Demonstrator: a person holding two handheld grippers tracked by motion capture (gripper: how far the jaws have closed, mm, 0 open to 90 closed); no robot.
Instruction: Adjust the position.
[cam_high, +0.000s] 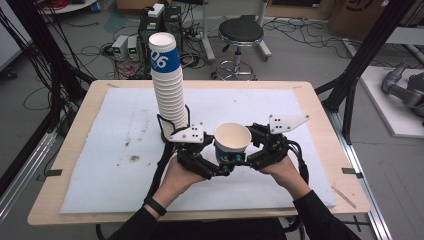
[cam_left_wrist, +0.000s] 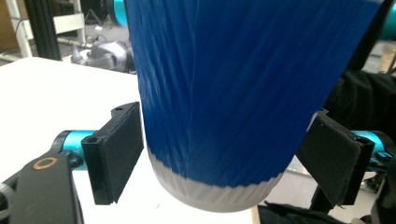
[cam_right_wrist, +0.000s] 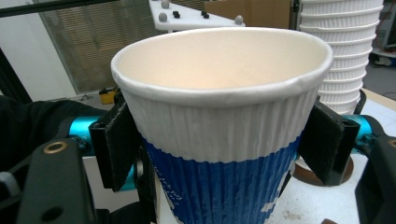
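Item: ribbed blue-and-white paper cup (cam_high: 232, 142), upright betw. both grippers; right gripper (cam_right_wrist: 224, 140) pads clamp it, left gripper (cam_left_wrist: 224, 158) jaws apart, not touching.

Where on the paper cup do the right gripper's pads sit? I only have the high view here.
Observer: In the right gripper view, the right gripper has its pads pressed on both sides of the paper cup, where white meets blue.
Operator: And the left gripper?
Observer: The left gripper has its pads flanking the blue part lower down, just above the white base. Whether they touch, I cannot tell.
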